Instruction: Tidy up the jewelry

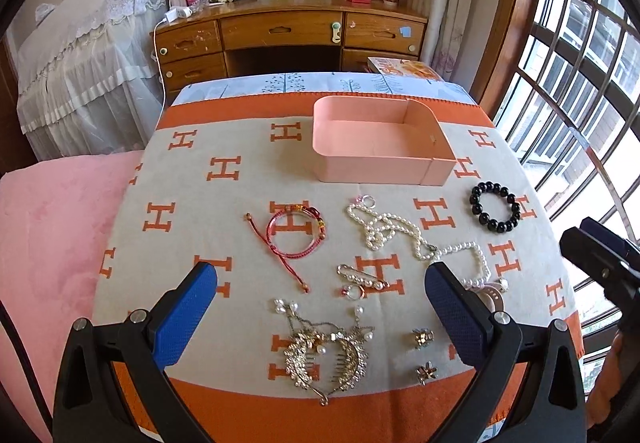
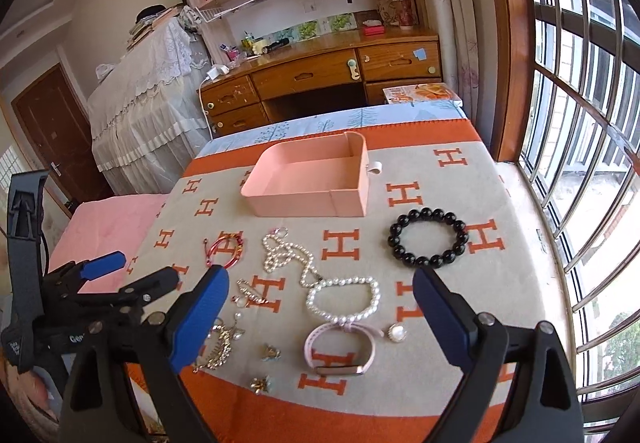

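Note:
An empty pink box (image 1: 376,141) (image 2: 310,183) stands on the orange-and-beige blanket (image 1: 192,203). In front of it lie a red cord bracelet (image 1: 294,229) (image 2: 226,251), a pearl necklace (image 1: 400,233) (image 2: 340,293), a black bead bracelet (image 1: 496,207) (image 2: 428,243), a pearl pin (image 1: 362,277), a ring (image 1: 352,291), a gold hair comb (image 1: 326,357), small brooches (image 1: 422,337) and a pink watch (image 2: 340,351). My left gripper (image 1: 320,279) is open above the near pieces, holding nothing. My right gripper (image 2: 320,283) is open over the pearls and watch, empty.
A wooden desk (image 1: 288,31) with drawers stands beyond the bed. A lace-covered piece of furniture (image 1: 88,55) is at the left, a barred window (image 2: 580,123) at the right. A pink pillow (image 1: 52,227) lies left of the blanket. A book (image 2: 422,93) lies at the far corner.

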Available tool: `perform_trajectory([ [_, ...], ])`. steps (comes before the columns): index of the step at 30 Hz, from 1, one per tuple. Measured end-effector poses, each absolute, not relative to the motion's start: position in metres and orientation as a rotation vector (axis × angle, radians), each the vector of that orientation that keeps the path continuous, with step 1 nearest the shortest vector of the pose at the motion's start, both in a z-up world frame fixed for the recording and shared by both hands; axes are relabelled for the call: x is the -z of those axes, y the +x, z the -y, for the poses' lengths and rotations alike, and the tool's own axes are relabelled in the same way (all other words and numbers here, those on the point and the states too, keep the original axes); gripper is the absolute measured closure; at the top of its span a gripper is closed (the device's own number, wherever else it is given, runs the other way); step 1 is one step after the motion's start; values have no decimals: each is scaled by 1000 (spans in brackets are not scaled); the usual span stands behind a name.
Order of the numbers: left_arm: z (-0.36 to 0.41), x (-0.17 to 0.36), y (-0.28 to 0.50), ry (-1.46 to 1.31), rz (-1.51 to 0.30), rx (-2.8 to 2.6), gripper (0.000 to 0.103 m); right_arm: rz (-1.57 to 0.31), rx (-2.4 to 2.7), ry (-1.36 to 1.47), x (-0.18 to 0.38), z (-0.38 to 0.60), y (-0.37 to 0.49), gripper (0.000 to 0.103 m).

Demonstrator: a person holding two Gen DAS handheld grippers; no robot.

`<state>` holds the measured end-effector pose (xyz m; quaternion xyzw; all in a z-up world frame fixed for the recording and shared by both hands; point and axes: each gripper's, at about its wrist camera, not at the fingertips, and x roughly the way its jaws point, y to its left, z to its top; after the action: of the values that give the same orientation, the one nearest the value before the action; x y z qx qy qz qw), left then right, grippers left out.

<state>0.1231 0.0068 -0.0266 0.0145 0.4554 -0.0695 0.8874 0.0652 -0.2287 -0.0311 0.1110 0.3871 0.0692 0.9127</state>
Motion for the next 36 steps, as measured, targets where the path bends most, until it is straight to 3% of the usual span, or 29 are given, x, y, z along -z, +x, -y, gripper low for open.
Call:
perform_trajectory([
  [11,-13,35,195,78,-1062,209,1,-992,-23,208,42,302,153,26],
  [14,4,48,203,87,-1106,242,1,-1099,3,235,72,317,177,36],
  [16,16,58,206,88,-1126,274,2,-1180,14,241,96,323,190,49],
  [23,46,87,221,84,-1233,333,12,-1295,57,193,140,325,208,65],
  [28,56,110,236,63,-1328,344,32,-1283,54,90,144,313,213,86],
  [36,67,144,250,106,-1407,329,40,-1283,6,136,143,322,208,87],
])
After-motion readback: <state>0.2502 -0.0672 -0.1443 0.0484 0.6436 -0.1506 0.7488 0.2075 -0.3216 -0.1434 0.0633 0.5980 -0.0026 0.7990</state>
